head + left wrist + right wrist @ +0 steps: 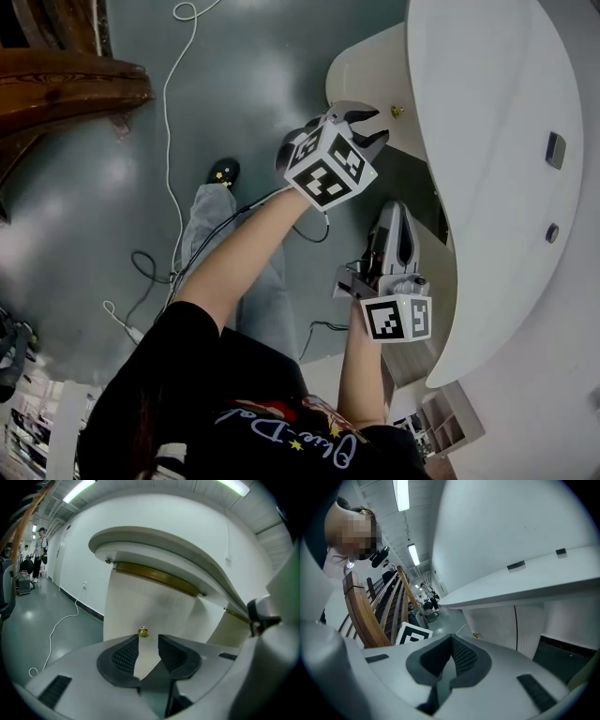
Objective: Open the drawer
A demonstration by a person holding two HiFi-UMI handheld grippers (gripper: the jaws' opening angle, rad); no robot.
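The drawer is a curved white front [367, 67] under a white desk top [487, 141], with a small brass knob [397, 112]. In the head view my left gripper [372, 127] stands open, its fingertips just short of the knob. In the left gripper view the knob [143, 631] sits just beyond the gap between the two dark pads [123, 656], apart from both, with nothing between them. My right gripper [399, 214] hangs lower, under the desk edge, and is shut on nothing. In the right gripper view the knob [476, 634] shows far off past its closed pads [461, 656].
A white cable [169, 103] and a black cable [150, 272] lie on the grey floor. A wooden bench [66, 89] stands at the upper left. The person's leg and shoe [223, 172] are below the left gripper. Two small fittings [556, 150] sit on the desk top.
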